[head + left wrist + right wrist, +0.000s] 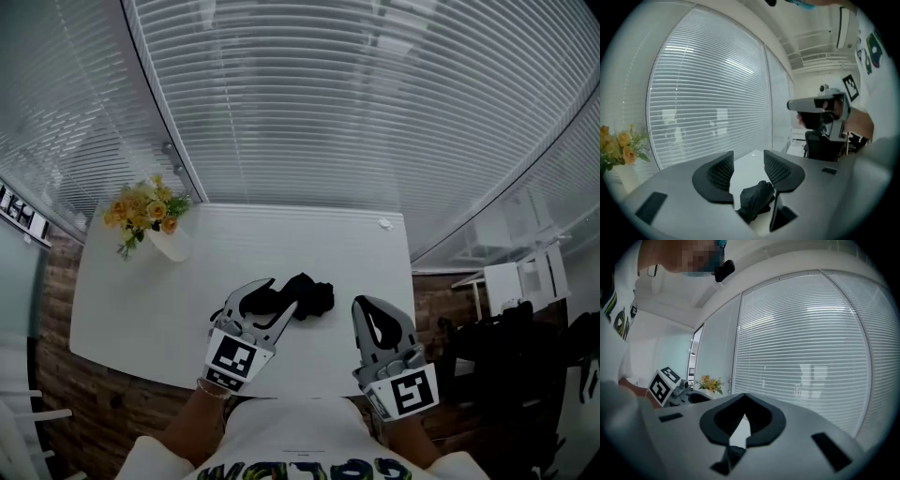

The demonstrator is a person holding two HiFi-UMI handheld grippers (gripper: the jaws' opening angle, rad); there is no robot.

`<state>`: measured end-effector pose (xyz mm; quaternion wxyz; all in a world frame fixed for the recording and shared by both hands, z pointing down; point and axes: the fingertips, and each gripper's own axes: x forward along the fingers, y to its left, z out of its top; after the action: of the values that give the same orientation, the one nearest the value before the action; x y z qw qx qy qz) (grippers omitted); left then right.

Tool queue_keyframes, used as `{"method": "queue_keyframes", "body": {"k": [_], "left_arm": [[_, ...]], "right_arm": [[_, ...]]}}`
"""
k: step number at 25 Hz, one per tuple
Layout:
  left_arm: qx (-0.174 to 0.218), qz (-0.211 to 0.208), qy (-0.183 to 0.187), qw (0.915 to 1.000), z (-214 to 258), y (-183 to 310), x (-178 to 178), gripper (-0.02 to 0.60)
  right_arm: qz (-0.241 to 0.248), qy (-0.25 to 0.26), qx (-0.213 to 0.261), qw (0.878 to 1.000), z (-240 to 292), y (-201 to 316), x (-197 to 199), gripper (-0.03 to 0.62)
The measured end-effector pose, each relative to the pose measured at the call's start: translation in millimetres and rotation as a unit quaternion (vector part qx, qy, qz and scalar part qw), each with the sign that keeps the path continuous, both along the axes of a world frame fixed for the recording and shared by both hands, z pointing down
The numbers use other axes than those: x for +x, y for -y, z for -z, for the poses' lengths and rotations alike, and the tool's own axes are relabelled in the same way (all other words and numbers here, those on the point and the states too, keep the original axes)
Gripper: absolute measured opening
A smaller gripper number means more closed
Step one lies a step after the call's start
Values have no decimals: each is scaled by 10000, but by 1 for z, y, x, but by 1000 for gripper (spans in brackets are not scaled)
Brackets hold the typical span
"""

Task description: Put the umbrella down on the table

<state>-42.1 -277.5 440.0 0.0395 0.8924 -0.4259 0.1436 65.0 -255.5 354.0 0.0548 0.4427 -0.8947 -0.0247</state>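
The folded black umbrella (311, 297) lies on the white table (281, 244), close to its near edge. My left gripper (272, 302) hovers just left of and above it, jaws open with nothing between them. In the left gripper view the umbrella (757, 199) shows on the table below the gap of the left gripper (749, 161), apart from the pads. My right gripper (376, 324) is held right of the umbrella, away from it. Its jaw tips meet in the right gripper view (743, 399), with nothing held.
A white vase of yellow flowers (150, 220) stands at the table's far left corner. A small white object (385, 224) lies at the far right corner. Window blinds rise behind the table. Dark chairs (511, 347) stand to the right, over brick flooring.
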Motion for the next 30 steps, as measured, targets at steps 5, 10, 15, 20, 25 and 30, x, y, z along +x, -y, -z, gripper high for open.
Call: {"method": "queue_keyframes", "body": {"k": [5,10,15,20,25,30], "left_arm": [[473,255,-597,9968,41,-16,-10,162],[715,680,-1168,9882,68,-25,-26,94],[964,988,-1341,9813,86,-31,-39,28],[1053,1119,-1416,9779,93,-33,-47,17],[1025,1205,-1419,9772,88,-32,-50,15],[933,1246,-1435,9773,83,-35,-49,15]], "right_arm": [[63,4,5,10000,-1,1,-6,9],[143,-50,12,9999,-1,-1,-10,9],[180,-81,7,9998,-1,-1,-12,9],[228,-135,-8,9996,-1,-2,-14,9],[272,-170,-29,9995,-2,-3,-17,9],[226,-166,32,9996,-2,-3,-13,9]]}}
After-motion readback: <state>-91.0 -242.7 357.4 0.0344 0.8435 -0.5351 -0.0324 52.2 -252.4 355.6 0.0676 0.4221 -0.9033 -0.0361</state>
